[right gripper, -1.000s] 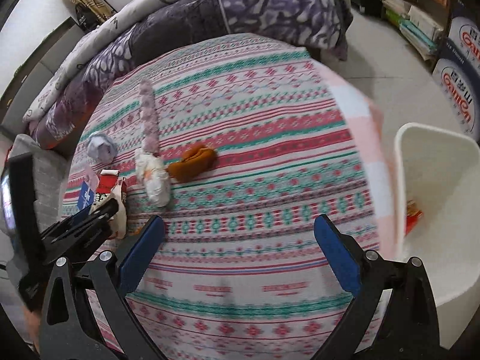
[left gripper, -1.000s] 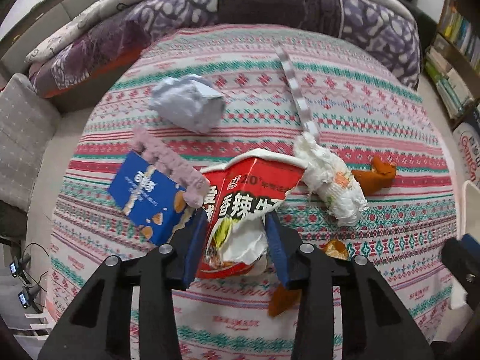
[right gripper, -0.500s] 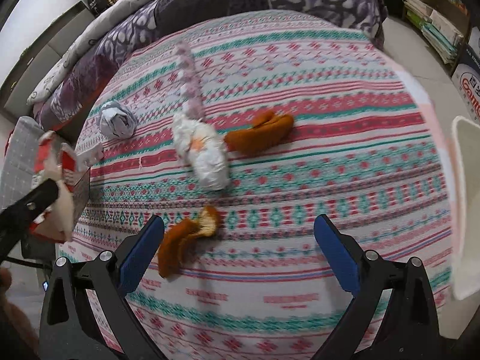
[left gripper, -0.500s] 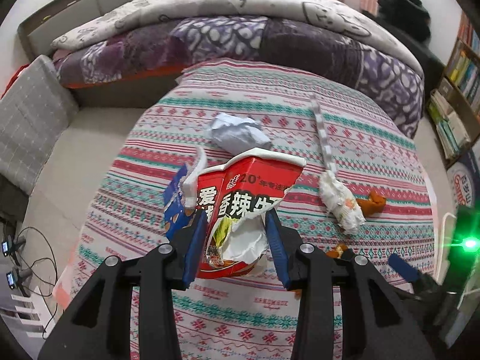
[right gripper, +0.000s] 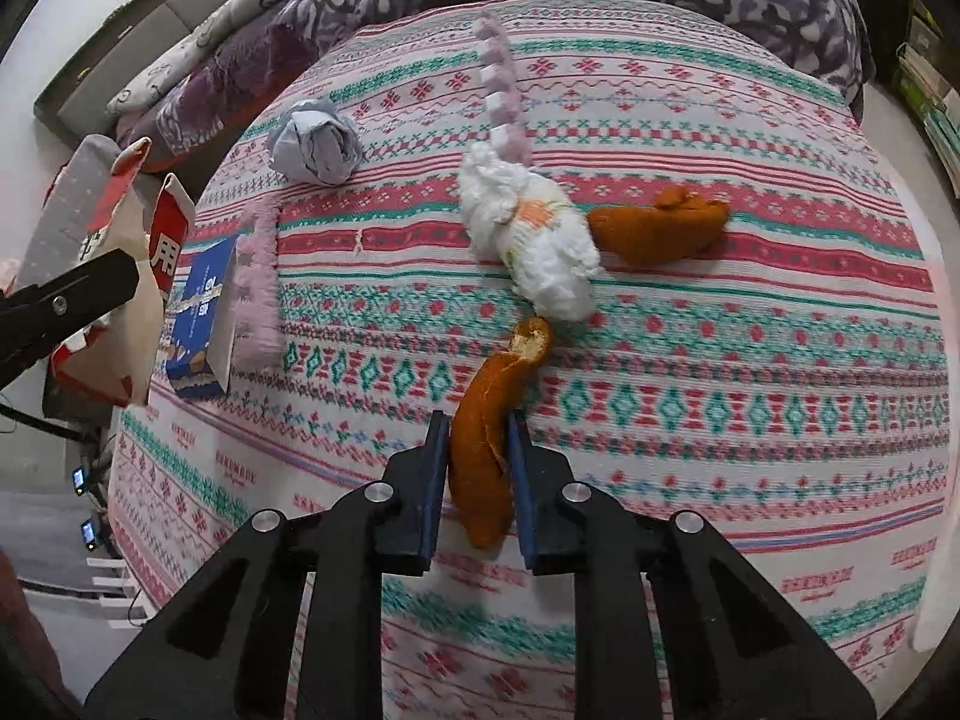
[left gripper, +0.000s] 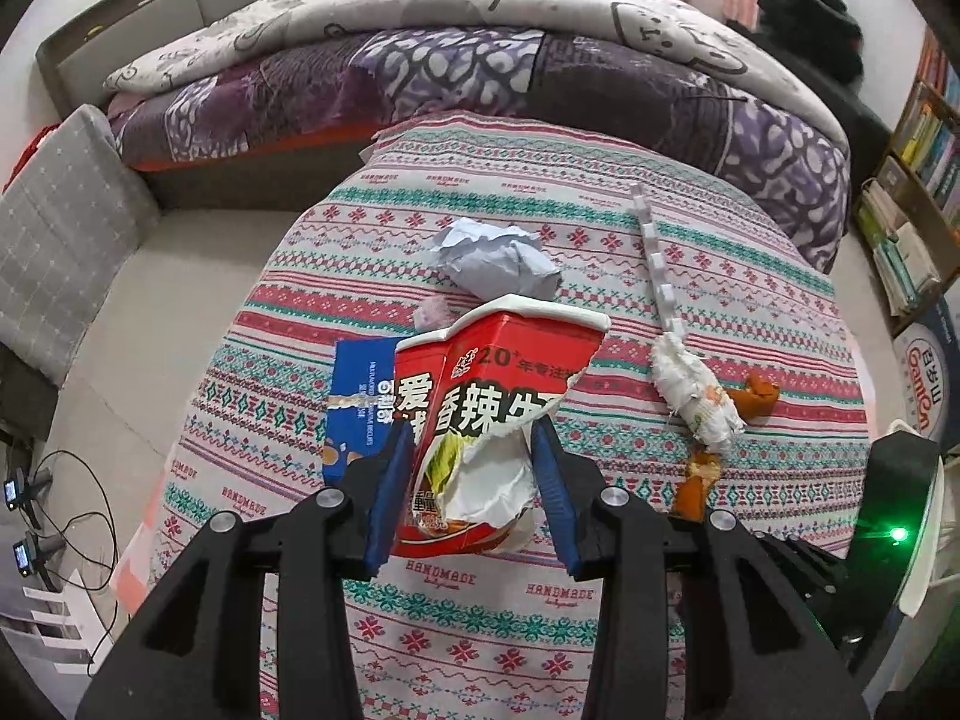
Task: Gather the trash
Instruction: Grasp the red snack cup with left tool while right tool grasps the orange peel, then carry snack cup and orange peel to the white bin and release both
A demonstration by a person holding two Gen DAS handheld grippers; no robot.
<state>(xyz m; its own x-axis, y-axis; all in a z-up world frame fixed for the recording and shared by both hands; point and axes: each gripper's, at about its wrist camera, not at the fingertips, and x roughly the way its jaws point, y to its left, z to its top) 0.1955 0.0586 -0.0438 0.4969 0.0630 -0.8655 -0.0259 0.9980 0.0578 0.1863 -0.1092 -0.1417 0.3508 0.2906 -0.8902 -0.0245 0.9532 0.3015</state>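
Observation:
My left gripper [left gripper: 471, 450] is shut on a torn red noodle cup [left gripper: 480, 408] and holds it above the patterned table. The cup also shows at the left of the right wrist view [right gripper: 120, 276]. My right gripper [right gripper: 479, 441] is shut on an orange peel strip [right gripper: 489, 420] lying on the cloth. On the table lie a crumpled grey paper ball [right gripper: 315, 141], a blue snack box [right gripper: 201, 318], a white wadded tissue [right gripper: 531, 240], a second orange peel [right gripper: 660, 225] and a pink strip [right gripper: 501, 90].
The table wears a red, green and white patterned cloth [right gripper: 750, 360]. A bed with a purple quilt [left gripper: 480, 78] stands behind it. A white bin rim [left gripper: 924, 516] shows at the right edge. Bookshelves [left gripper: 912, 180] stand at the right. Cables [left gripper: 72, 492] lie on the floor.
My left gripper has lifted the noodle cup up and back from the table. My right gripper has moved left over the table and shut on the orange peel strip.

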